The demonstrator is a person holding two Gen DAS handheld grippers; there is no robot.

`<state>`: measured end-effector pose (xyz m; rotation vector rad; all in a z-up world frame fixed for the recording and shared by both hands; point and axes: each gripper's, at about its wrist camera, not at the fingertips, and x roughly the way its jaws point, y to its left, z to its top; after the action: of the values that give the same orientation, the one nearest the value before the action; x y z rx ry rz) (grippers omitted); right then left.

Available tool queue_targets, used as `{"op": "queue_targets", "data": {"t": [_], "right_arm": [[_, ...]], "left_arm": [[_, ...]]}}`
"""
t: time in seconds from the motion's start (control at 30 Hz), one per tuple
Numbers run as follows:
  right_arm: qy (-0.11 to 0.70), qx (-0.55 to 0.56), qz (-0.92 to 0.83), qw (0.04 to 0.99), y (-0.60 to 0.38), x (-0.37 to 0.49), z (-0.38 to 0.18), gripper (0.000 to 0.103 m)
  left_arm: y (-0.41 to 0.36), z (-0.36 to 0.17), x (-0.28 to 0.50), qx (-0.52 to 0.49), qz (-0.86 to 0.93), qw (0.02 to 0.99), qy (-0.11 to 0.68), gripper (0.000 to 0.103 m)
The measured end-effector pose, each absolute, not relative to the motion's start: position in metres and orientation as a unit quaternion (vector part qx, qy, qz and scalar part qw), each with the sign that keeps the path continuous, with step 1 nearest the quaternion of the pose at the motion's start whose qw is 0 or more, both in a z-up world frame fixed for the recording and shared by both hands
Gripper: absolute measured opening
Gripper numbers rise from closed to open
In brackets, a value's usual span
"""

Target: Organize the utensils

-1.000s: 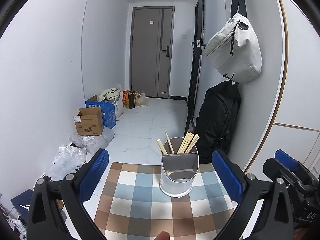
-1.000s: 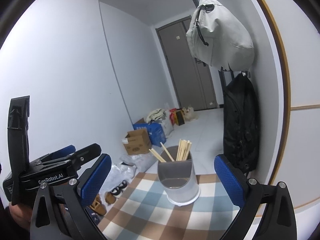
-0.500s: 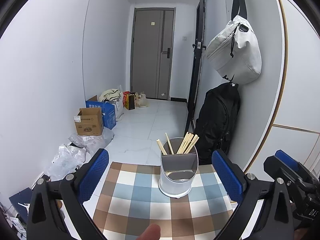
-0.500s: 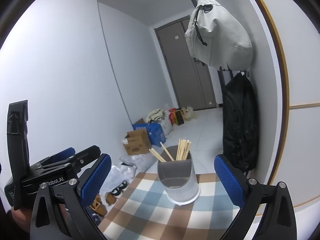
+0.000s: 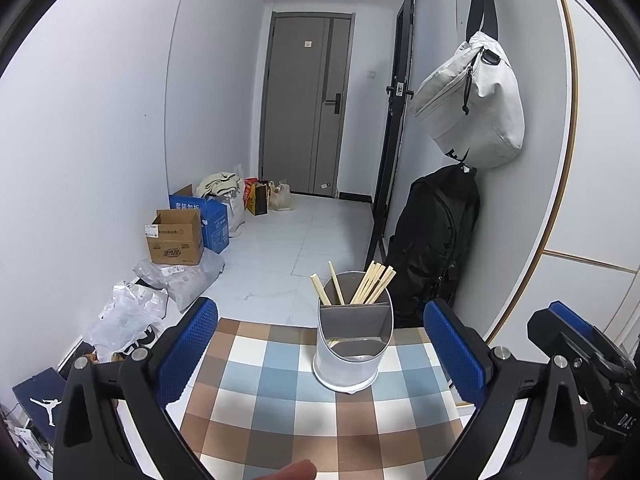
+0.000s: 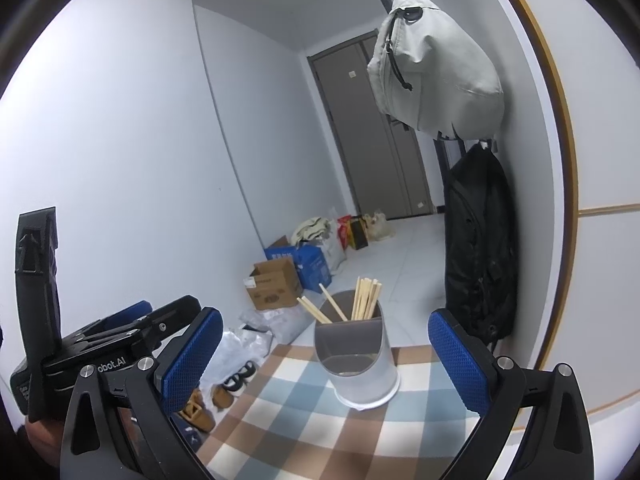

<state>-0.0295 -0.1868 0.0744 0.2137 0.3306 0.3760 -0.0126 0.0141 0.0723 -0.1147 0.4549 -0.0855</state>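
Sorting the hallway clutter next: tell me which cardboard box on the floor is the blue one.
The blue box stands against the wall, behind the plain brown cardboard box, nearer the door. It has white lettering; the brown one carries a label and sits open in front.

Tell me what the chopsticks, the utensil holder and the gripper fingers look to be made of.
Chopsticks: pale, matte, squared sticks, likely bamboo or wood.
Utensil holder: smooth semi-gloss walls and grey divider, probably plastic.
Left gripper fingers: blue dimpled pads, seemingly rubber, on black matte arms, apparently plastic.
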Motion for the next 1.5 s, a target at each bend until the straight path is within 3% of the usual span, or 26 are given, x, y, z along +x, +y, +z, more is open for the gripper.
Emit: {"op": "queue_targets", "data": {"t": [1.5], "right_arm": [[0.172,0.104,0.188,0.961,-0.187,-0.025,0.072,0.103]], "left_arm": [[0.012,0.062,-0.006,-0.061,-0.037,0.969,0.236,0.100]]}}
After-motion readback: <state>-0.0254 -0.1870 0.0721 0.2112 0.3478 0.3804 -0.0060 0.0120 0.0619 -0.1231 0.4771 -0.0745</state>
